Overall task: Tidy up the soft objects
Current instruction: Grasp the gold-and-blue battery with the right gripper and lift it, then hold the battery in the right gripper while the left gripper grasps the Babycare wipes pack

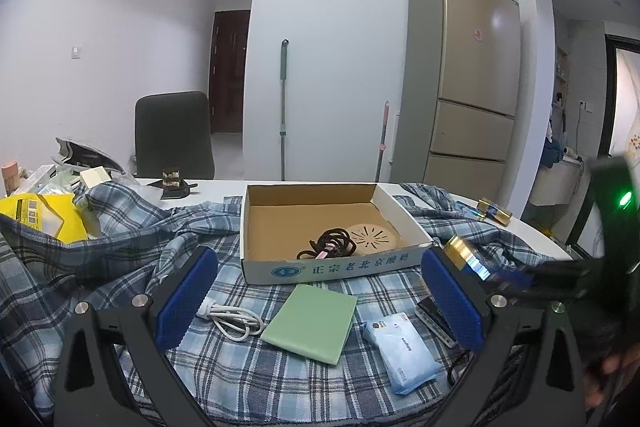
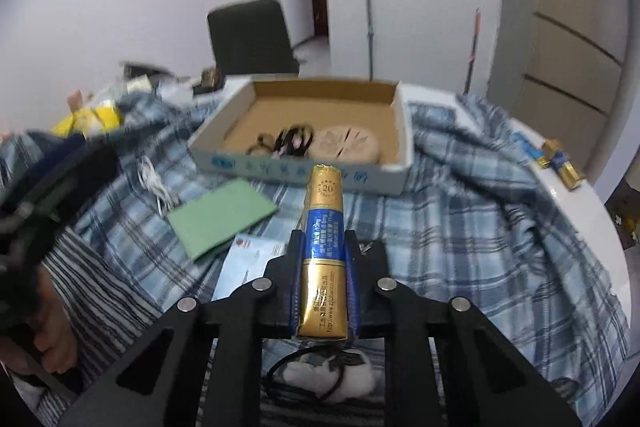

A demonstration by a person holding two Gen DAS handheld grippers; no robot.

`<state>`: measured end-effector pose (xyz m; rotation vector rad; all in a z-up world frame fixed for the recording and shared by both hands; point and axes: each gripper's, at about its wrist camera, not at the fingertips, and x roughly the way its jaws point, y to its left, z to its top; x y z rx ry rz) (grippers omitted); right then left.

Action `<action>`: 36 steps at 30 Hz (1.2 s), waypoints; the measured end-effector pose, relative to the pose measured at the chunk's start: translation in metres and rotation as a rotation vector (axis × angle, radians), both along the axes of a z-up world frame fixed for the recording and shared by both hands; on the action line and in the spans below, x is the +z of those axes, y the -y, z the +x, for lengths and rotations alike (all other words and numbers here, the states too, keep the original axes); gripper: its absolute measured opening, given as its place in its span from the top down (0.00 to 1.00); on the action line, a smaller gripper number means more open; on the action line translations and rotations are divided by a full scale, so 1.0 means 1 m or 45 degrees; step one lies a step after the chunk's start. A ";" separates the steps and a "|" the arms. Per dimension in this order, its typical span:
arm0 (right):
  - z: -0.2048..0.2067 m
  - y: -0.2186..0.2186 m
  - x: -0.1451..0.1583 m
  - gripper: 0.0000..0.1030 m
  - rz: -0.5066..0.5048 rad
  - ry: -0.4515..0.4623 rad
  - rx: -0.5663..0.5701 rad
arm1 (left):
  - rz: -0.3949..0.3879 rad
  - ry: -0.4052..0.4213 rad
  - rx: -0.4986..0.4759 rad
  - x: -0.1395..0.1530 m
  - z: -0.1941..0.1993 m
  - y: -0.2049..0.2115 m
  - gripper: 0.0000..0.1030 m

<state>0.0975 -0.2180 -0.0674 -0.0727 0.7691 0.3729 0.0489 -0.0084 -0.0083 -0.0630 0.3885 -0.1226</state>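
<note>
My right gripper (image 2: 322, 239) is shut on a gold-and-blue cigarette pack (image 2: 325, 251), held above the plaid cloth just short of the cardboard box (image 2: 320, 173). The pack also shows in the left wrist view (image 1: 466, 253). My left gripper (image 1: 320, 291) is open and empty over the plaid cloth (image 1: 248, 379), in front of the box (image 1: 332, 267). The box holds black hair ties (image 1: 330, 243) and a round tan pad (image 1: 372, 235). On the cloth lie a green pad (image 1: 310, 323), a white cable (image 1: 232, 317) and a blue tissue pack (image 1: 400, 351).
A second gold pack (image 2: 560, 159) lies on the white table at the right. Yellow bags (image 1: 36, 215) and clutter sit at the left. A black hair tie on white fluff (image 2: 320, 383) lies under my right gripper. A chair (image 1: 174, 135) stands behind the table.
</note>
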 end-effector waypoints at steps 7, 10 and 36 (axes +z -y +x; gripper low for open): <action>-0.007 0.028 0.017 0.83 0.024 0.029 -0.086 | 0.028 -0.004 -0.013 0.000 -0.001 0.005 0.00; 0.000 0.028 0.009 0.83 0.030 -0.036 -0.066 | 0.032 0.000 -0.014 0.000 -0.001 0.006 0.00; 0.006 0.033 -0.017 0.83 0.016 -0.005 -0.153 | 0.104 -0.731 -0.114 -0.052 0.075 0.076 0.35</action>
